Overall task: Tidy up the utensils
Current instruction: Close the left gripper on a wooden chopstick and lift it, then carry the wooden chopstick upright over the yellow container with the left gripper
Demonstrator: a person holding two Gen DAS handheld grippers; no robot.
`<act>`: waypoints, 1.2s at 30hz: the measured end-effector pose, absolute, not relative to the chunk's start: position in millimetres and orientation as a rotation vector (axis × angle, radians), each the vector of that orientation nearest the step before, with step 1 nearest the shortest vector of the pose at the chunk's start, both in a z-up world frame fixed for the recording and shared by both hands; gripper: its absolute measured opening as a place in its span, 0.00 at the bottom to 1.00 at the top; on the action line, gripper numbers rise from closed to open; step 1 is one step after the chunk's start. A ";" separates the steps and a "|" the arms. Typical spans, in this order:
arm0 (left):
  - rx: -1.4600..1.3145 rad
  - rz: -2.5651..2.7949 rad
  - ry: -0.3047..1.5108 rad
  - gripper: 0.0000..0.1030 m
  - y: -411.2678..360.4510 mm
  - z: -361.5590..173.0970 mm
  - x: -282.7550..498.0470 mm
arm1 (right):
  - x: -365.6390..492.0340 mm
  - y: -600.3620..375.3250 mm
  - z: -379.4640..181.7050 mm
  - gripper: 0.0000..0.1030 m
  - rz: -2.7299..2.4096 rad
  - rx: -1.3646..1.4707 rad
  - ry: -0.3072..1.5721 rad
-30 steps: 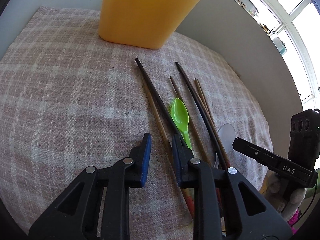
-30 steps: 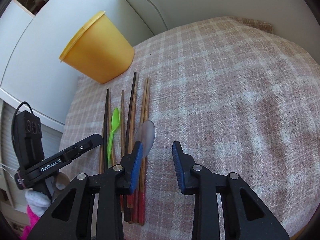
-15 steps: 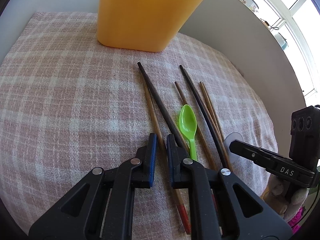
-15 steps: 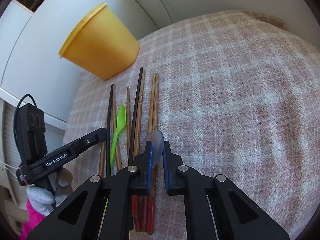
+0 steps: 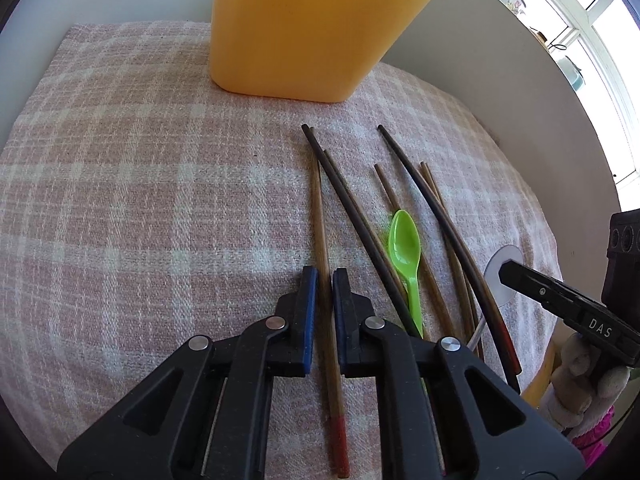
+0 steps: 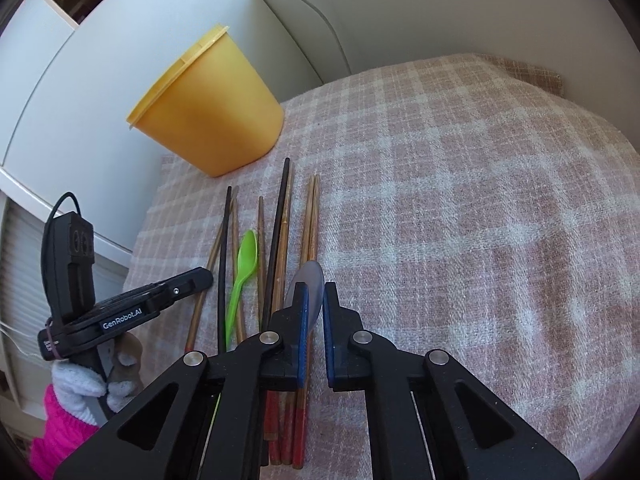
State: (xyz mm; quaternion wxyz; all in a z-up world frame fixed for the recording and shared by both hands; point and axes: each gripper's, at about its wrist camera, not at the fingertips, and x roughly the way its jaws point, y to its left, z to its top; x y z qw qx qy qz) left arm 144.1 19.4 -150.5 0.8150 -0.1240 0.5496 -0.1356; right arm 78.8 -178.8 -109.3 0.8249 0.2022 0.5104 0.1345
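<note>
Several wooden and dark chopsticks (image 5: 436, 224) lie side by side on a pink plaid cloth (image 5: 140, 200), with a green plastic spoon (image 5: 406, 248) among them. My left gripper (image 5: 325, 276) is shut on a brown red-tipped chopstick (image 5: 320, 216) at the left of the row. My right gripper (image 6: 314, 290) is shut on a translucent spoon (image 6: 310, 276) at the right of the row (image 6: 280, 232). A yellow tub (image 5: 304, 24) stands upright behind the utensils; it also shows in the right wrist view (image 6: 208, 108).
White walls stand behind the tub and the cloth. The cloth's front edge (image 5: 536, 360) drops off near the chopstick ends. Bare cloth (image 6: 480, 220) spreads to the right of the row. The other gripper shows in each view (image 5: 560, 304) (image 6: 140, 300).
Both grippers moved forward and closed: the left onto the leftmost brown chopstick, the right onto the translucent spoon. The tub looms closer in the left view.
</note>
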 end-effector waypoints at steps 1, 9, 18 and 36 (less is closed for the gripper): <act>-0.240 -0.279 1.174 0.09 17.9 -148.9 148.2 | 78.8 -178.3 -108.5 0.05 0.285 0.426 1.084; -0.229 -0.291 1.152 0.05 24.8 -148.5 164.6 | 73.3 -172.9 -94.9 0.04 0.281 0.372 1.053; -0.292 -0.268 1.105 0.04 60.6 -141.5 131.9 | 58.3 -172.9 -59.9 0.03 0.258 0.260 0.966; -0.291 -0.256 0.860 0.04 89.5 -61.3 105.1 | 47.2 -171.2 -7.2 0.02 0.202 0.152 0.793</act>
